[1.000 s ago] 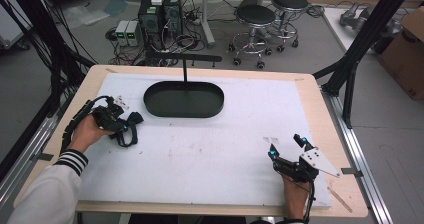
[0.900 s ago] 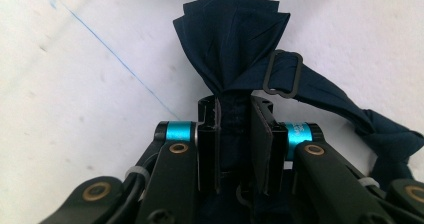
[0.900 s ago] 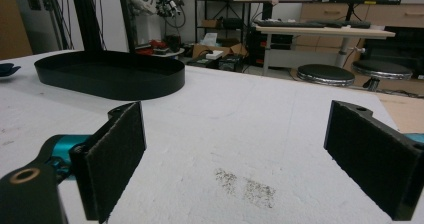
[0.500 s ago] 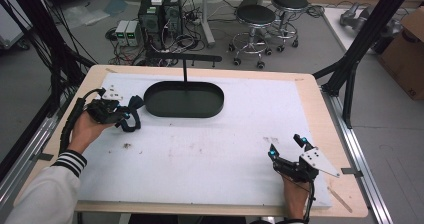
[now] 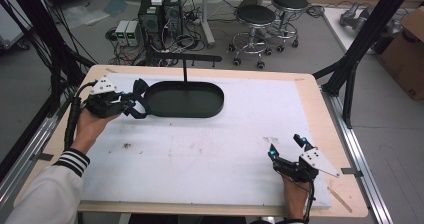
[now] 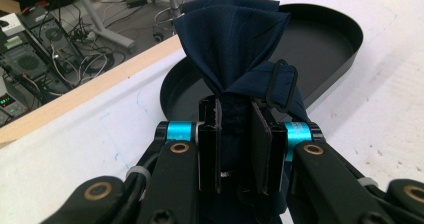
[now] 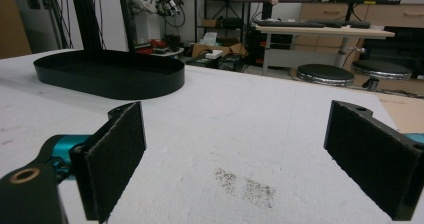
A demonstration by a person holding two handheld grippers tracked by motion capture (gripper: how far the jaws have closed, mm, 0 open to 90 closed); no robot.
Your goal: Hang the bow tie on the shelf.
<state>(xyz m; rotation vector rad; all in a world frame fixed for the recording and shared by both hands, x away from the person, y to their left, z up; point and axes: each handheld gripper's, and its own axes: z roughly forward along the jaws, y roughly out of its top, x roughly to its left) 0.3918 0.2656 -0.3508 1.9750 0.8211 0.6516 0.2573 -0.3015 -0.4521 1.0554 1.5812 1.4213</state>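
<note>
Bunching navy cloth (image 6: pixel 235 44) between closed jaws

Left gripper (image 6: pixel 235 134): 2 black jaws with flat pads, blue anodised collars, brass-coloured rivets and a trailing black cable. Right gripper (image 5: pixel 287 149): black, blue-tipped, grey three-cornered plate on top. Left sleeve (image 5: pixel 47 194): white, with black-and-white striped cuff.

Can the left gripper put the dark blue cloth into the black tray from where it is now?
Probably yes. The left gripper is shut on the dark blue cloth right beside the black tray at its left end, and nothing stands between them. The tray looks empty.
</note>
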